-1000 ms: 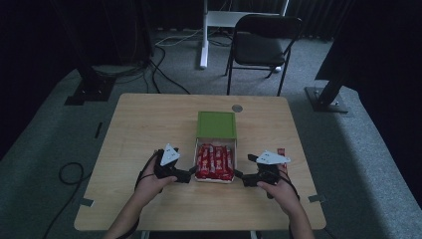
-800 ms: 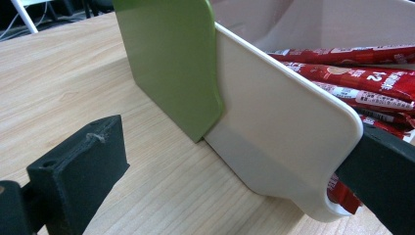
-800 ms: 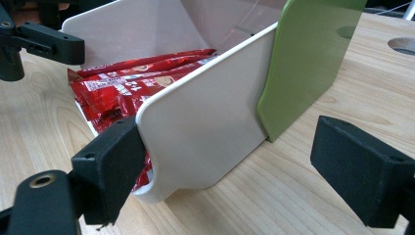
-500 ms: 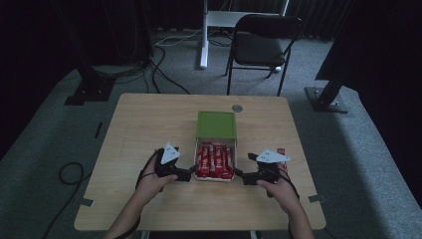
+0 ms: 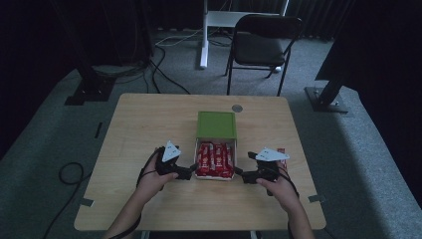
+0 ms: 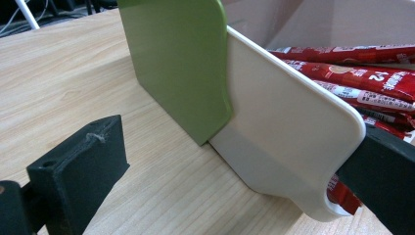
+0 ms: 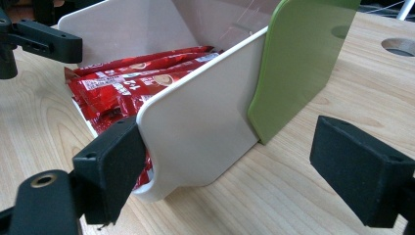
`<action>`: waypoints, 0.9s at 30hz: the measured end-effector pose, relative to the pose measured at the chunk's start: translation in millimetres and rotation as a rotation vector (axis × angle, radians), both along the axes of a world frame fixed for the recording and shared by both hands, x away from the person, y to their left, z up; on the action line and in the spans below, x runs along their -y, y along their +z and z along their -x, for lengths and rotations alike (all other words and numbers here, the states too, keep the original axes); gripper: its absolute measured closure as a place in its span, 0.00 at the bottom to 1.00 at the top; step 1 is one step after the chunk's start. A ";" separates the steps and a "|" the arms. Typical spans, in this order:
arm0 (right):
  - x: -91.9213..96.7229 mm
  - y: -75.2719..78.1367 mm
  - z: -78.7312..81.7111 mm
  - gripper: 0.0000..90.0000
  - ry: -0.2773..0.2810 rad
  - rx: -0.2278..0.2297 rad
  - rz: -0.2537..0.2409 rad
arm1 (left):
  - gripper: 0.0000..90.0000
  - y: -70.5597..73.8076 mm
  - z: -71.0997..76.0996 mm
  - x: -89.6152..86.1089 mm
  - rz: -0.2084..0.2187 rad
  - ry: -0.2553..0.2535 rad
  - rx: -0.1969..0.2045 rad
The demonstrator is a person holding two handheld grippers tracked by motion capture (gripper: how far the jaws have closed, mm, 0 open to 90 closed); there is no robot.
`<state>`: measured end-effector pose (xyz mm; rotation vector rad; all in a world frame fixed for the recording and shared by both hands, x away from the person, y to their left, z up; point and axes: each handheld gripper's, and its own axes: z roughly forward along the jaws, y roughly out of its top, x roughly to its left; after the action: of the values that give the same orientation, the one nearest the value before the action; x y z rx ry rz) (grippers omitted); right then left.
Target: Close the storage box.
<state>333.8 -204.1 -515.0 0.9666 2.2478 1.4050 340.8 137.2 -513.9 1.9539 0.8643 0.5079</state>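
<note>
White drawer (image 5: 215, 175) of red packets (image 5: 214, 158) sits between both spread tools, left tool (image 5: 187, 172) and right tool (image 5: 240, 174), each straddling a side wall; "12" is readable.

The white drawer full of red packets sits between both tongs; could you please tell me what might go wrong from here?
1. Each open tongs straddles one thin side wall of the white drawer: left tongs, right tongs. Squeezing may flex the walls.
2. One jaw of each sits inside, against the red packets; closing could pinch or crumple a wrapper.
3. The drawer is partly out of the green sleeve; an uneven pull or push may skew and jam it.
</note>
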 end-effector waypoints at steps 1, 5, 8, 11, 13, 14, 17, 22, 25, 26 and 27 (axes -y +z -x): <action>0.0 0.0 -0.4 0.15 0.001 0.000 -0.001 | 0.01 0.1 -0.4 -0.2 0.001 0.001 -0.002; 0.2 -0.7 -2.4 0.14 -0.001 -0.007 -0.010 | 0.01 1.1 -2.2 0.7 -0.005 0.000 -0.001; 0.6 -0.6 -3.9 0.14 -0.014 -0.004 -0.015 | 0.01 2.0 -3.9 1.7 -0.008 0.002 0.001; 0.9 -0.3 -5.1 0.14 -0.023 0.000 -0.018 | 0.01 2.1 -5.0 2.2 -0.006 0.004 0.000; 0.9 -0.1 -6.0 0.14 -0.024 -0.002 -0.015 | 0.01 1.9 -5.8 2.2 -0.005 0.007 0.002; 0.8 0.0 -6.5 0.14 -0.025 -0.002 -0.016 | 0.01 1.9 -6.3 2.1 -0.003 0.008 0.001; 0.8 0.5 -7.9 0.14 -0.032 -0.006 -0.021 | 0.01 2.5 -8.5 2.1 0.000 0.013 -0.002; 0.5 1.2 -11.1 0.14 -0.054 -0.002 -0.030 | 0.01 3.8 -11.4 2.8 0.001 0.020 0.003; 0.7 1.4 -12.3 0.14 -0.060 -0.007 -0.035 | 0.01 4.4 -13.1 3.6 -0.001 0.020 0.002; 0.7 1.4 -12.9 0.14 -0.061 -0.007 -0.035 | 0.01 4.4 -13.6 3.8 0.000 0.020 0.002; 0.9 1.4 -13.3 0.14 -0.064 -0.009 -0.036 | 0.01 4.3 -14.0 3.8 0.002 0.021 0.000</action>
<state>347.1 -205.0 -513.5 1.0486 2.1846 1.4209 354.8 133.4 -509.6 1.9451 0.8857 0.5197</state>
